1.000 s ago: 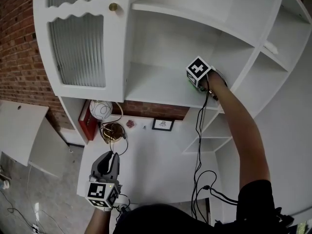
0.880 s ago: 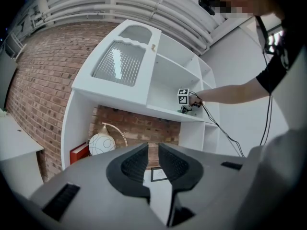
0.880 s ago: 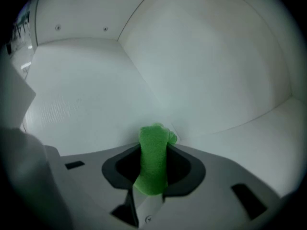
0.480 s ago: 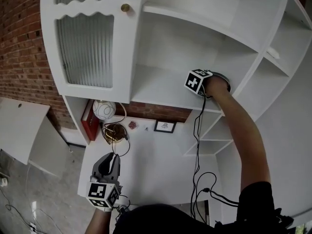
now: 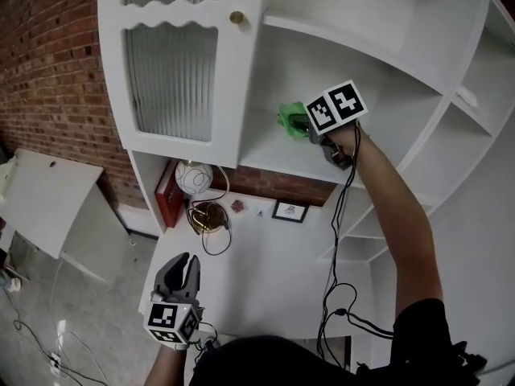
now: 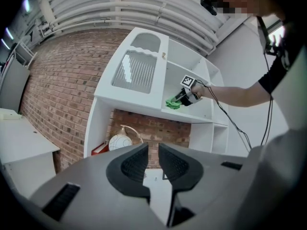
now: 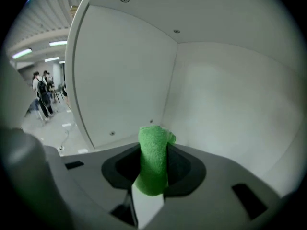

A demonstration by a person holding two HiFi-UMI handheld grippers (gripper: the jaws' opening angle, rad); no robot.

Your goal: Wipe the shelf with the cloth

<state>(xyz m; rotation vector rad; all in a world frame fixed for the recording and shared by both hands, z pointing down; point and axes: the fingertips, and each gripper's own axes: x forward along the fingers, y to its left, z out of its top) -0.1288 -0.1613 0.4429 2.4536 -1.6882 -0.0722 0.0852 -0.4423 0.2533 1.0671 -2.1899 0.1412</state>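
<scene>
Right tongs (image 5: 304,124) in the head view were clamped on the green cloth (image 5: 289,119), which bunched out ahead of the tips and pressed against the white shelf (image 5: 257,158) just beneath them. To the left of those tongs stood the cabinet's ribbed door (image 5: 173,71). Far below them lay the white desk (image 5: 265,264) with a round lamp (image 5: 194,178) and a small picture frame (image 5: 290,211). The right arm (image 5: 394,215) reached up at nearly full stretch, elbow almost straight, wrist level with the shelf board. The left tongs (image 5: 183,265) hung low by the body, pointing toward the desk and well apart from the work.

From the left gripper view, the left tongs' jaws stood with only a slim gap and nothing between them. Well ahead and above, the cloth sat on the shelf at the right tongs' tips.

From the right gripper view, the jaws pinched a rolled fold of cloth upright between them, with the compartment's side panel (image 7: 120,80) and back wall (image 7: 230,109) close ahead.

Wiping looked to be under way, with the cloth at the left part of the shelf. No dirt or streak showed on the white board, so how much was already cleaned was hard to say. The rest of the board to the right of the tongs probably remained.
</scene>
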